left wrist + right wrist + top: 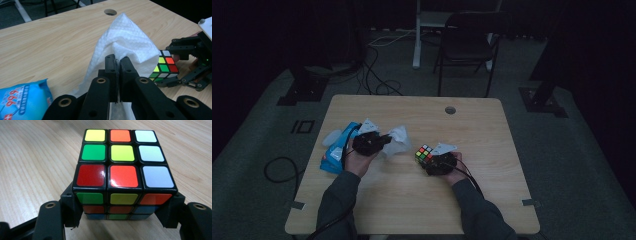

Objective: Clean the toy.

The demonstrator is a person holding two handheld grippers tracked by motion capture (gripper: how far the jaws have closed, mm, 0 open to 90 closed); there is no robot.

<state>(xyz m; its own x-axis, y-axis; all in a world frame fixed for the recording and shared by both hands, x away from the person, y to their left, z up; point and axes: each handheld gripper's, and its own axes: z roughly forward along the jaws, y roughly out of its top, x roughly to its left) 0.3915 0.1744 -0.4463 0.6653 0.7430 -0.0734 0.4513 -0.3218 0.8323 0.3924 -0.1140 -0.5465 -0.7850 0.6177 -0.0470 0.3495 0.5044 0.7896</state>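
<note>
Right gripper view, cube [123, 176] clamped between right claw [122, 212] jaws

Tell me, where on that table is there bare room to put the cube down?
The far half of the table is bare, apart from the round hole. The near strip between the two sleeves is bare too, as is the right edge beyond the right tongs holding the cube. The left middle is crowded: blue pack, left tongs, white wipe.
</note>
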